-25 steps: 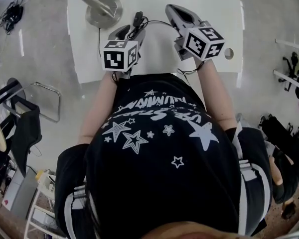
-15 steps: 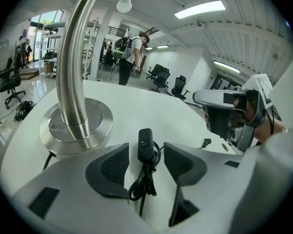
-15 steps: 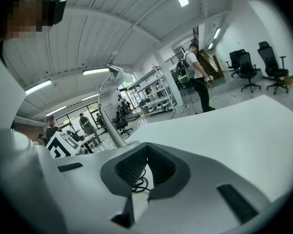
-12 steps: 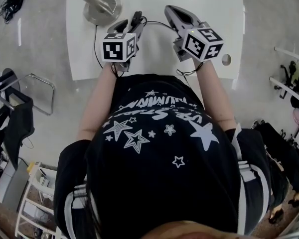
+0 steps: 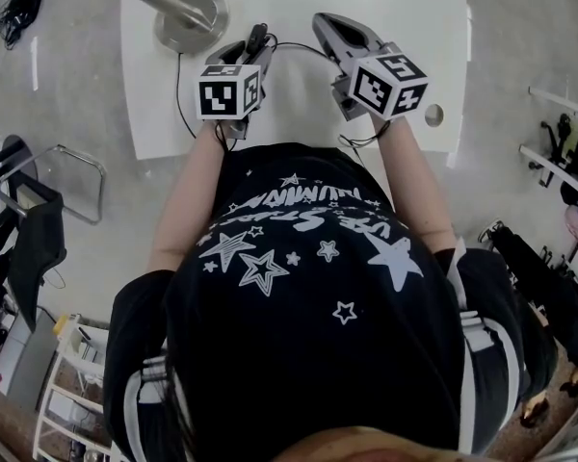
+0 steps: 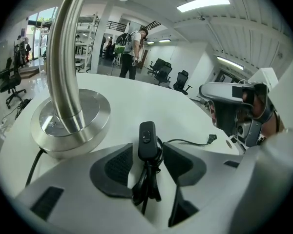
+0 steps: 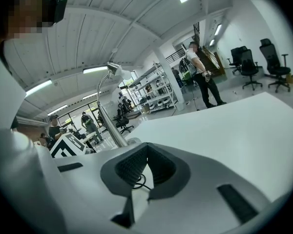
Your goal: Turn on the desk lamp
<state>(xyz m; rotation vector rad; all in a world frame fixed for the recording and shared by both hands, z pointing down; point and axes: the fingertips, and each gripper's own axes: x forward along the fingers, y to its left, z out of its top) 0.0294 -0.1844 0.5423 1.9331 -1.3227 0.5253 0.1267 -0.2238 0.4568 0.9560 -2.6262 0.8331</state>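
Observation:
The desk lamp's round metal base [image 5: 191, 15] stands at the white table's [image 5: 405, 8] far left, with its pole [image 6: 68, 57] rising beside my left gripper. That gripper [image 5: 253, 48] is shut on the lamp's black inline switch [image 6: 147, 139] and a bunch of its cord. The switch stands upright between the pads, button side toward the camera. A black cord [image 5: 299, 44] runs from the switch toward my right gripper [image 5: 329, 25]. The right gripper [image 7: 147, 150] has its pad tips together with nothing held. The lamp head [image 7: 118, 71] shows unlit.
The cord's loose end [image 6: 211, 138] lies on the table to the right. A cable hole [image 5: 433, 115] sits near the table's front right corner. A chair [image 5: 39, 210] stands on the floor at the left. Several people and office chairs are far behind.
My left gripper has edged slightly forward with the switch still in it. The right gripper has hardly moved.

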